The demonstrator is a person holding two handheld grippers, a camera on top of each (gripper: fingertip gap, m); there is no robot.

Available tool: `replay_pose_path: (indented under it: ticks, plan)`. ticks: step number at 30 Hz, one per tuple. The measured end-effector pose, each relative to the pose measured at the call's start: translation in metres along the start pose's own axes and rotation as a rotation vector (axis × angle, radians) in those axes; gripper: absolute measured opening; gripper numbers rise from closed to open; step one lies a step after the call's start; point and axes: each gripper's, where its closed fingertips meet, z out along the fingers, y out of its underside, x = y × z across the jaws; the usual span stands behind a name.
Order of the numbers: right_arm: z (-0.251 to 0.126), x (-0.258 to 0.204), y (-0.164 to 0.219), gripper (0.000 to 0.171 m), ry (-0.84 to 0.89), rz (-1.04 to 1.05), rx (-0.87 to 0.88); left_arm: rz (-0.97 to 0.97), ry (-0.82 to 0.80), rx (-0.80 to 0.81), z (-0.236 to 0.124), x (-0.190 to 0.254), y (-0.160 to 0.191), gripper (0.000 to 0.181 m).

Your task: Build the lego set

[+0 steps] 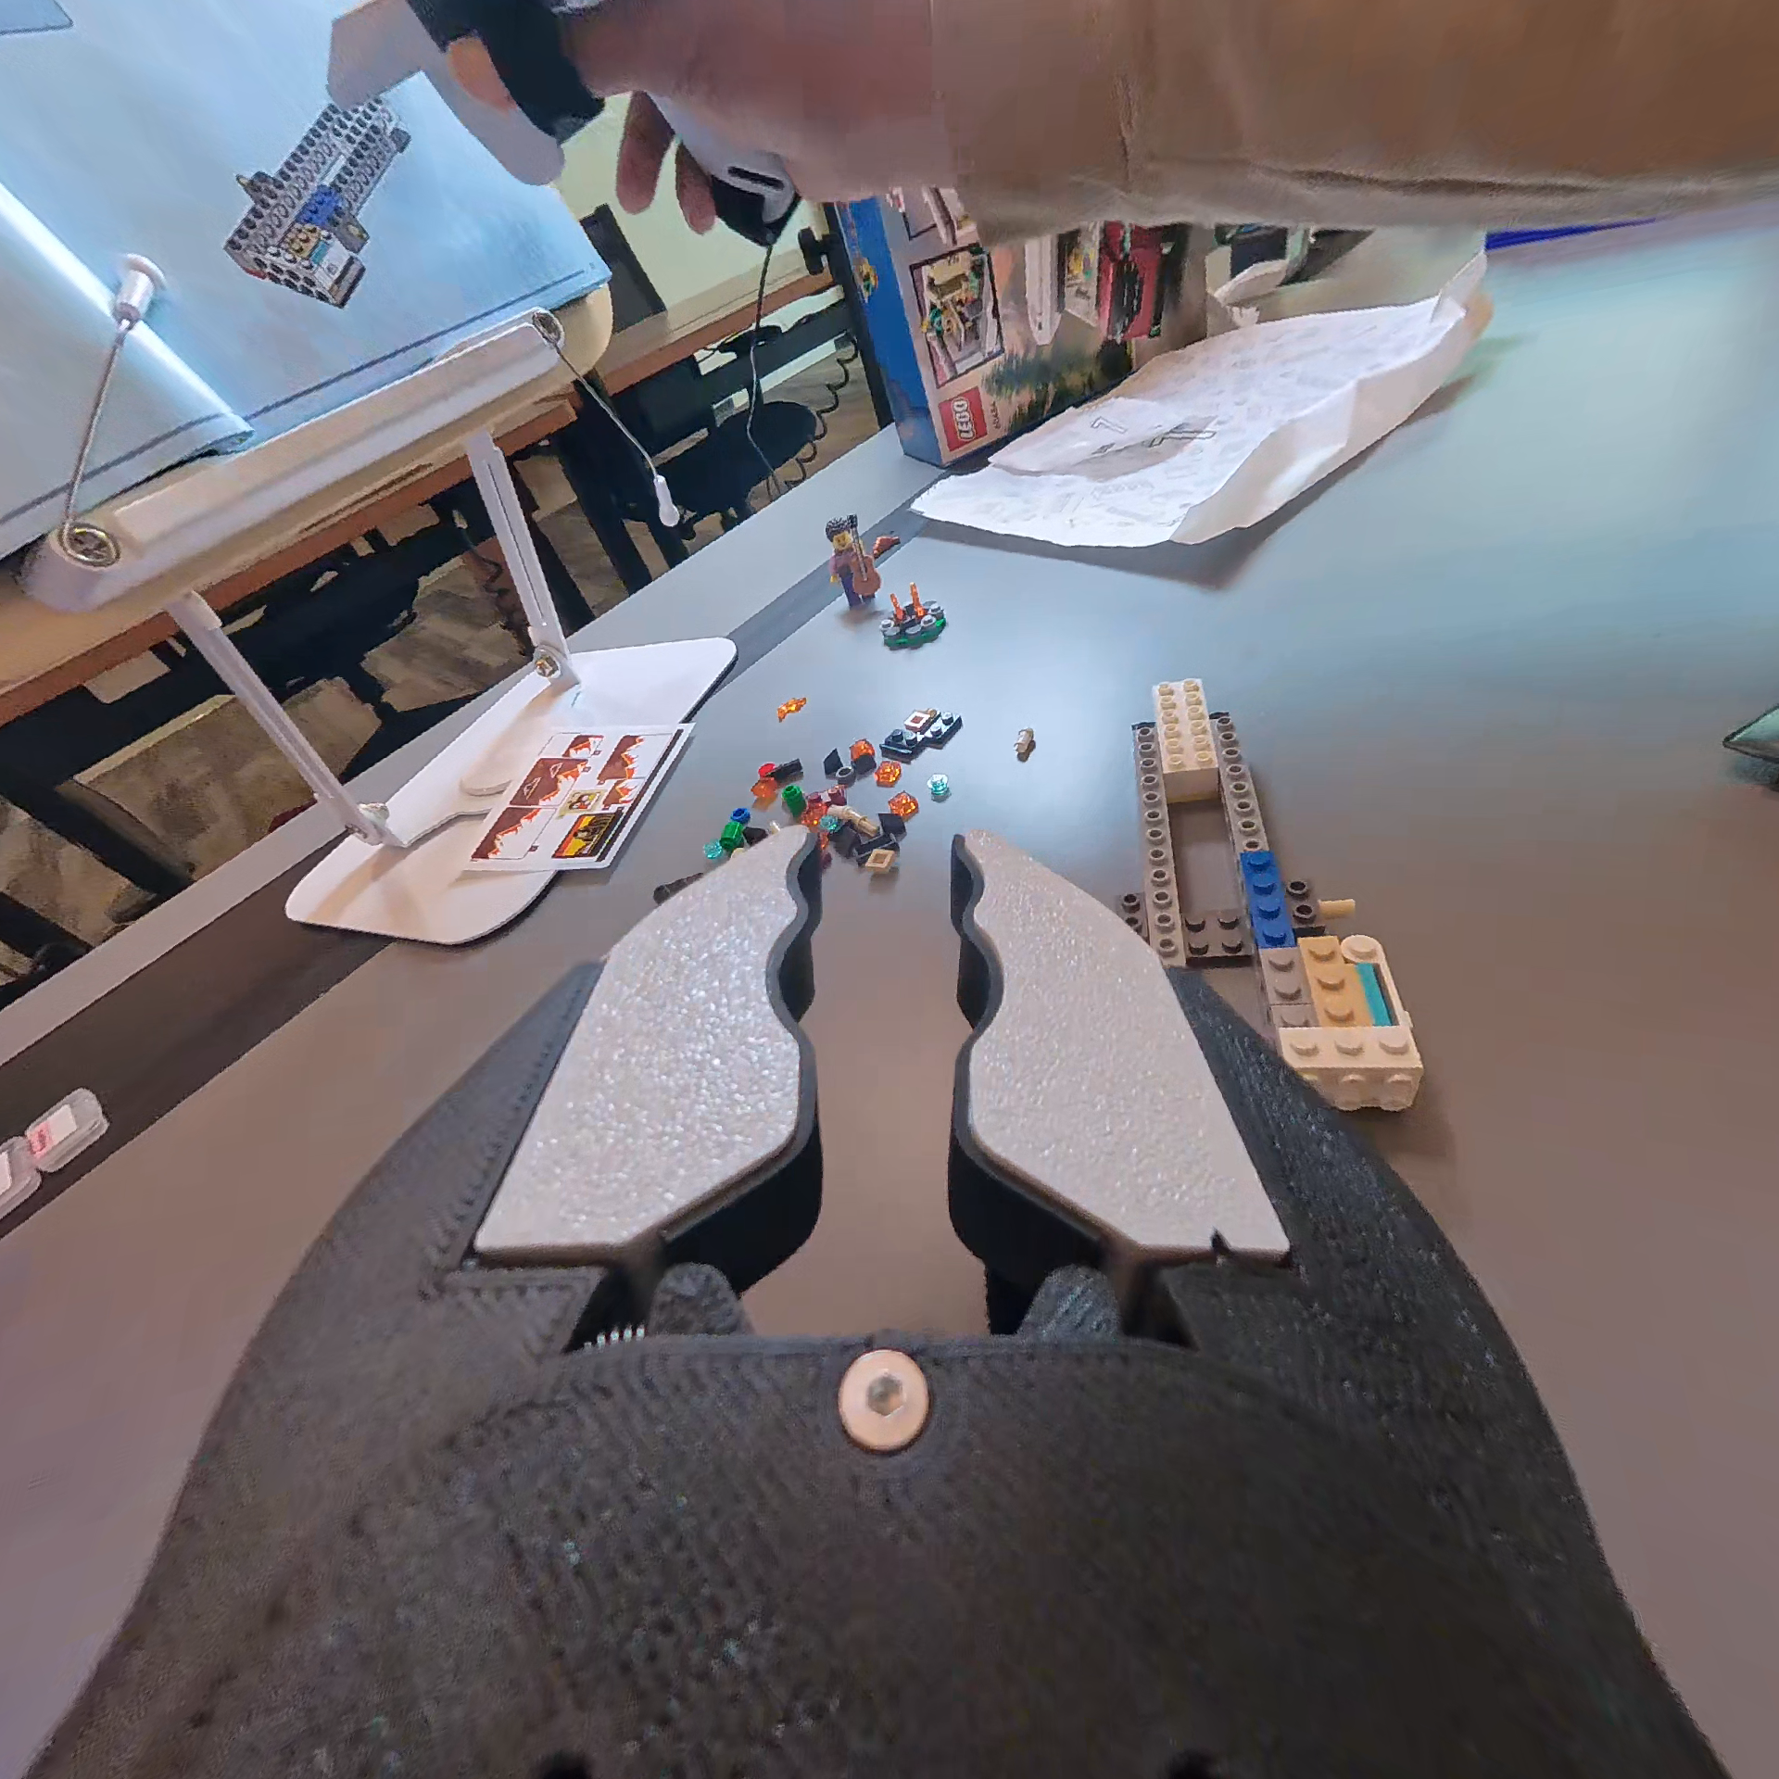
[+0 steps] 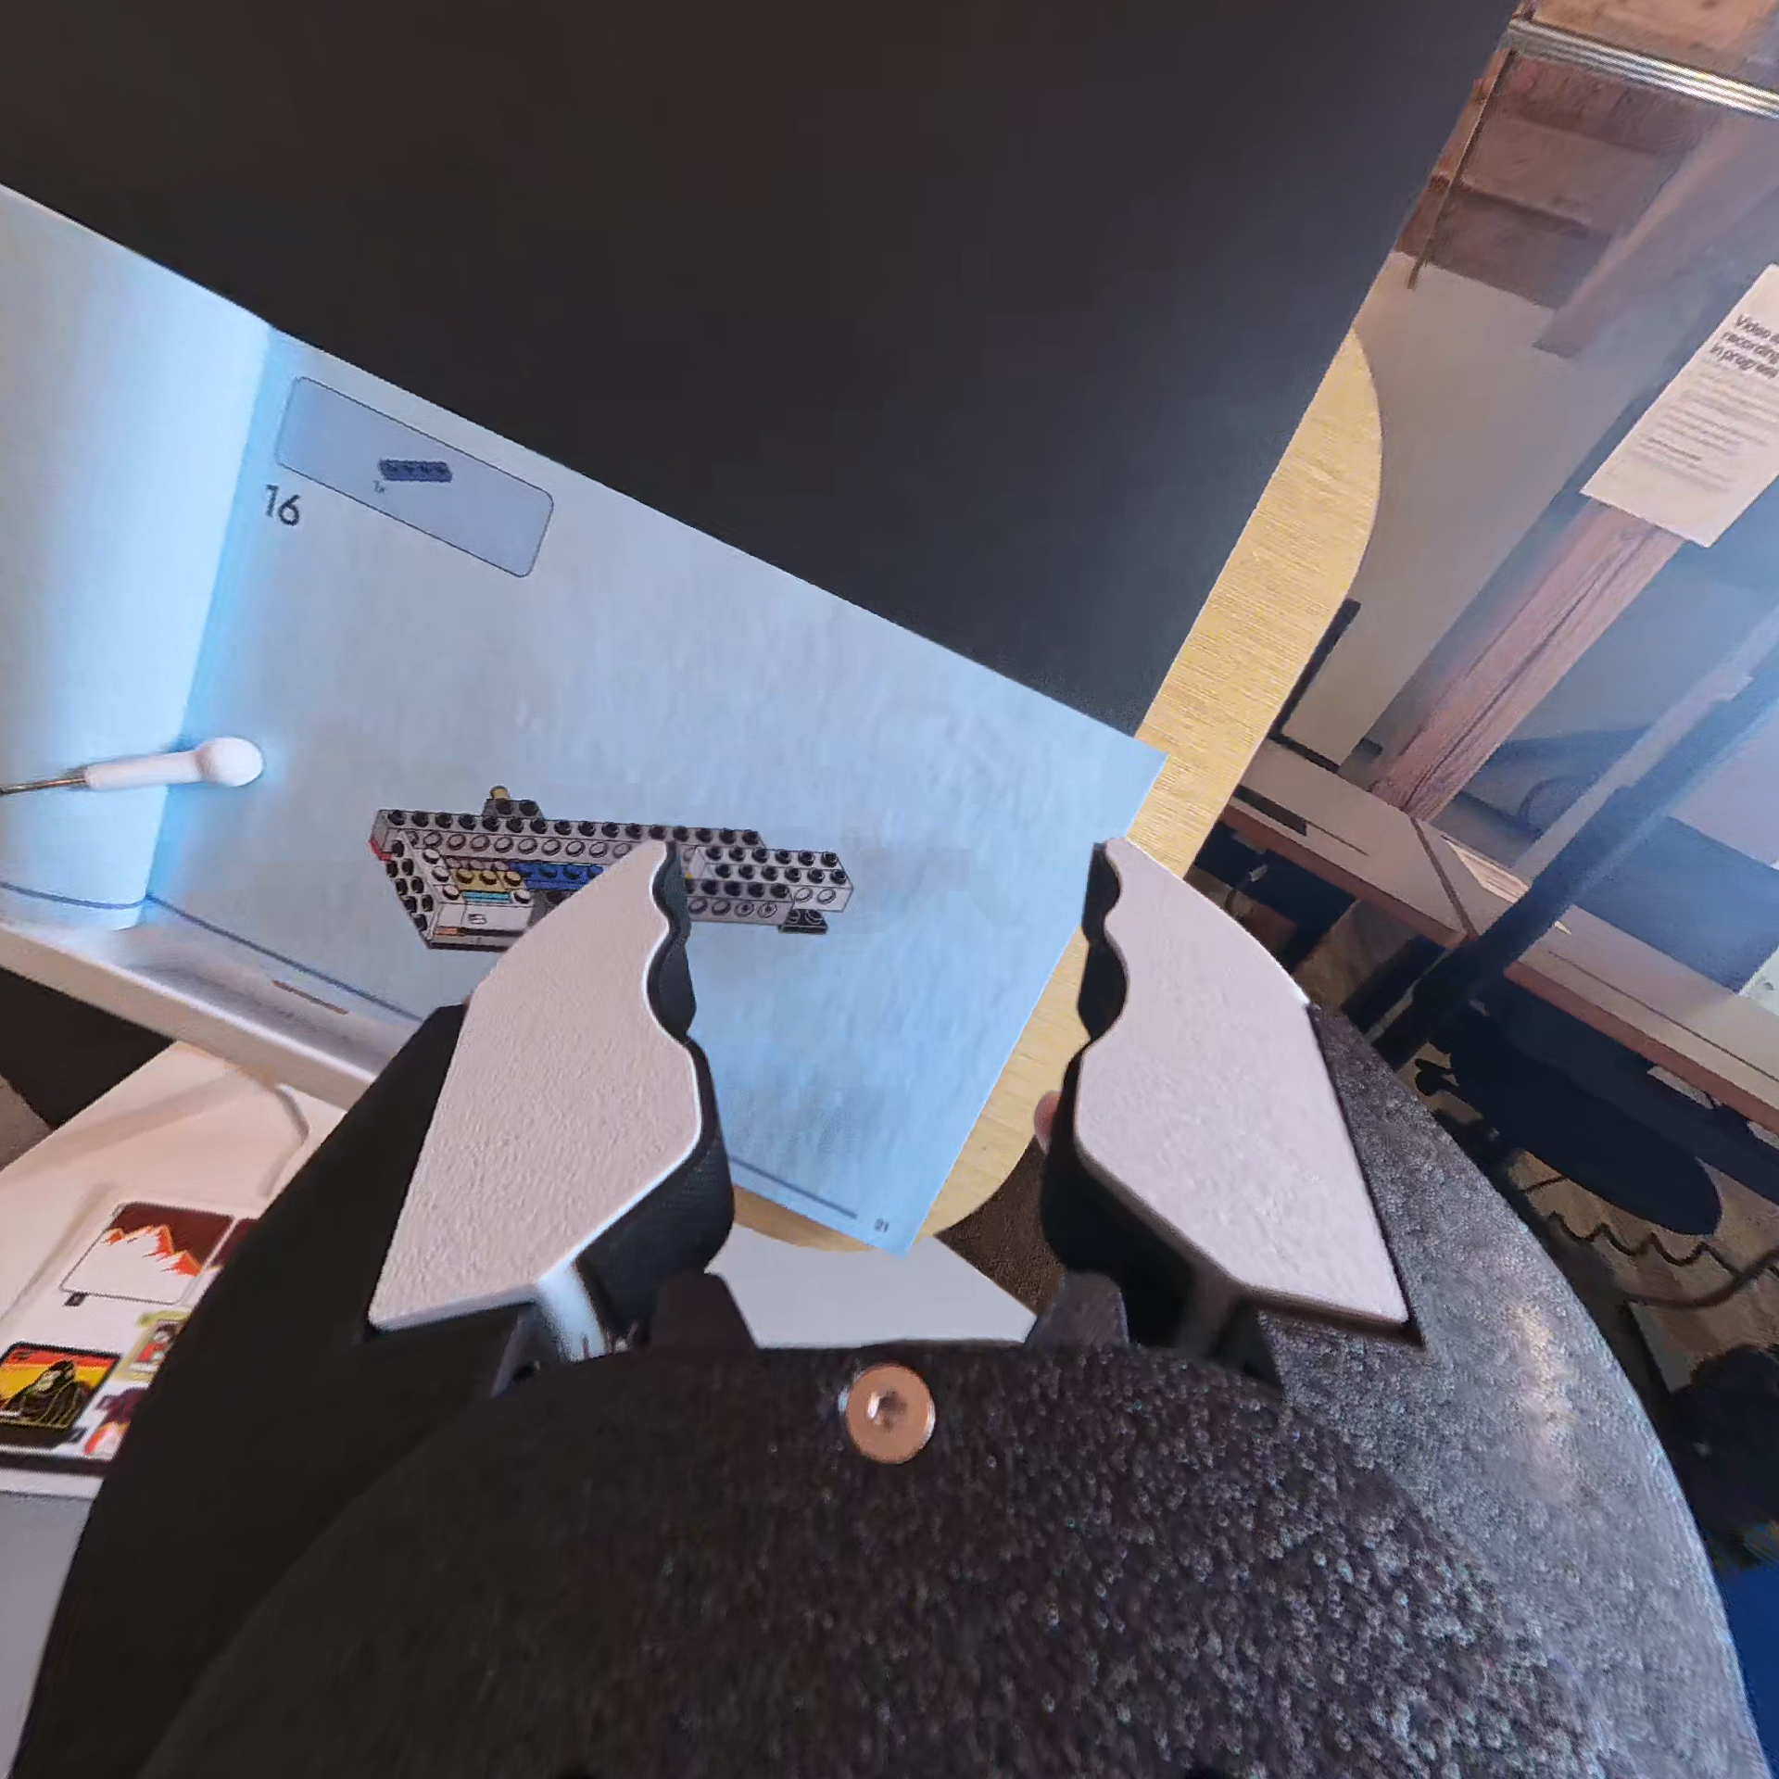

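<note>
My left gripper (image 1: 886,852) is open and empty, low over the grey table (image 1: 1444,674), just short of a pile of small loose lego pieces (image 1: 847,789). The part-built model (image 1: 1251,895), a grey frame with tan, blue and teal bricks, lies to its right. My right gripper (image 2: 886,866) is open and empty, raised in front of the open instruction booklet (image 2: 674,674); a person's fingertip (image 2: 1047,1117) shows by its right finger. The booklet (image 1: 241,241) also shows on its white stand at the upper left of the left wrist view.
A sticker sheet (image 1: 578,794) lies on the white stand base (image 1: 433,886). A minifigure (image 1: 852,558) and a small campfire build (image 1: 913,621) stand farther back. A lego box (image 1: 1001,327) and white paper bags (image 1: 1203,433) sit behind. A person's arm (image 1: 1251,96) crosses overhead.
</note>
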Motion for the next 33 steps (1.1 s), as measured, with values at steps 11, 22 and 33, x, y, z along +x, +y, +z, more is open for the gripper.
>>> replay_pose_path:
  ticks: [11, 22, 33]
  plan:
    - [0.015, -0.001, 0.006, 0.060, -0.004, -0.002, 0.022, 0.009, -0.034, -0.048, 0.006, -0.008, 0.012, 0.022]
    - [0.005, 0.010, 0.001, 0.046, -0.018, 0.009, 0.045, 0.011, -0.018, -0.045, 0.005, -0.005, 0.011, 0.021]
    - [0.023, 0.013, 0.034, 0.082, -0.292, 0.440, -0.124, -0.007, 0.021, -0.039, 0.002, -0.003, 0.011, 0.021]
